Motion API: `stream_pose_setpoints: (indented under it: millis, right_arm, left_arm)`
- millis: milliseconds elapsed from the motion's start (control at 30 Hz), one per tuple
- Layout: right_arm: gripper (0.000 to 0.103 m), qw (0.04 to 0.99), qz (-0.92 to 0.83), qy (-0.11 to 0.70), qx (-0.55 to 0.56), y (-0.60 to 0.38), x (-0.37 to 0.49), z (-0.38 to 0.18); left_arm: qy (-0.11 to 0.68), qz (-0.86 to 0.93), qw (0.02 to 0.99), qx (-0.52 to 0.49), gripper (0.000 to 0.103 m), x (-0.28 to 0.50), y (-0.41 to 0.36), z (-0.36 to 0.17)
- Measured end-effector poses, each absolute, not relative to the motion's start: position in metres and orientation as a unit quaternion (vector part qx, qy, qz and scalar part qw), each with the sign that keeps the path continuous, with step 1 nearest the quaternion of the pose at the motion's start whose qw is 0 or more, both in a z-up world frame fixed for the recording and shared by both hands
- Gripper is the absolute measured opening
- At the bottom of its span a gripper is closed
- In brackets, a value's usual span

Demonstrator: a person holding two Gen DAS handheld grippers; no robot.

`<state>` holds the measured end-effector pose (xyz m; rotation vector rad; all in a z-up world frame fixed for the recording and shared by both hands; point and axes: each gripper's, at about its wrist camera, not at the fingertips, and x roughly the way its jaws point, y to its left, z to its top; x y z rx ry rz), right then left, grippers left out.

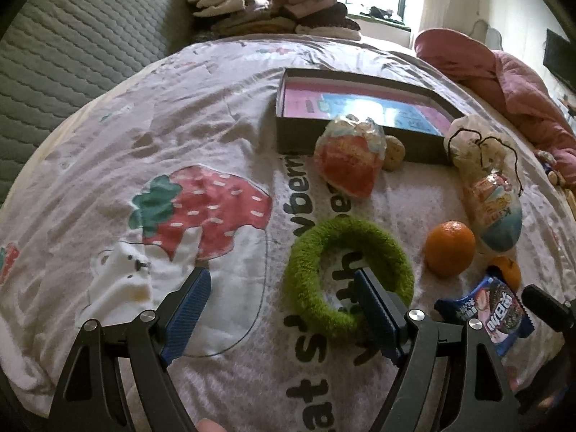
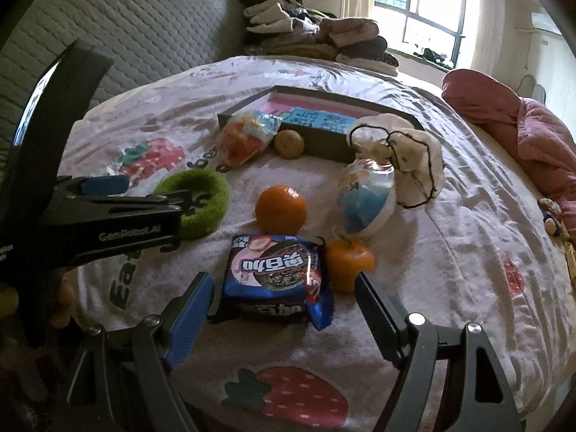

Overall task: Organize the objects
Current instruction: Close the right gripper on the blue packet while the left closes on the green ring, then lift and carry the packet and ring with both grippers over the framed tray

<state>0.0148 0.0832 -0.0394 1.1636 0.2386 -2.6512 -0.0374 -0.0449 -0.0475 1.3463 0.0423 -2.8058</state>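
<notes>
My left tongs (image 1: 284, 298) gape with one finger inside the green ring (image 1: 345, 273), my right tongs (image 2: 284, 302) gape around the cookie packet (image 2: 275, 277); closing could nudge the orange (image 2: 347, 264) at three o'clock.

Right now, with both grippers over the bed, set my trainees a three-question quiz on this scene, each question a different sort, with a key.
1. True or false: the box already holds an orange.
2. Which item lies between the right gripper's fingers: A) green ring B) biscuit packet C) potato?
3. Fill in: the left gripper's right-hand finger sits inside the ____.

Key
1. False; both oranges lie on the bedspread.
2. B, the biscuit packet.
3. Green ring.
</notes>
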Motion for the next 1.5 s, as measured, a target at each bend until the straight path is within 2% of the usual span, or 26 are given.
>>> stream_pose_setpoints:
  millis: [133, 267, 300, 400, 467, 500, 567, 667, 1000, 1500]
  right_arm:
    - [0.077, 0.114, -0.907, 0.087, 0.396, 0.08, 0.012, -0.043]
    - [0.065, 0.111, -0.911, 0.099, 0.386, 0.076, 0.012, -0.043]
    - [0.064, 0.113, -0.91, 0.102, 0.385, 0.075, 0.012, -0.043]
    - [0.06, 0.116, -0.91, 0.111, 0.383, 0.073, 0.012, -0.043]
    - [0.058, 0.117, -0.909, 0.114, 0.383, 0.072, 0.012, -0.044]
    - [0.057, 0.118, -0.909, 0.115, 0.383, 0.072, 0.012, -0.043]
    - [0.055, 0.122, -0.908, 0.111, 0.385, 0.073, 0.012, -0.043]
    - [0.054, 0.128, -0.907, 0.101, 0.388, 0.076, 0.012, -0.042]
    - [0.054, 0.148, -0.909, 0.04, 0.387, 0.094, 0.014, -0.031]
    - [0.054, 0.14, -0.924, 0.025, 0.355, 0.106, 0.022, -0.009]
  left_arm:
    - [0.019, -0.902, 0.008, 0.432, 0.082, -0.043, -0.047, -0.052]
    - [0.026, -0.903, -0.001, 0.428, 0.082, -0.048, -0.048, -0.054]
    - [0.028, -0.903, -0.003, 0.429, 0.081, -0.05, -0.048, -0.054]
    - [0.022, -0.903, -0.007, 0.429, 0.068, -0.052, -0.044, -0.056]
    - [0.015, -0.904, -0.012, 0.428, 0.052, -0.053, -0.041, -0.057]
    - [0.015, -0.904, -0.016, 0.427, 0.048, -0.053, -0.039, -0.056]
    - [0.018, -0.905, -0.022, 0.425, 0.028, -0.053, -0.039, -0.056]
    - [0.021, -0.906, -0.028, 0.421, 0.015, -0.051, -0.039, -0.053]
    - [0.032, -0.91, -0.056, 0.41, 0.013, -0.034, -0.034, -0.045]
    - [0.036, -0.916, -0.068, 0.394, 0.013, -0.013, -0.028, -0.023]
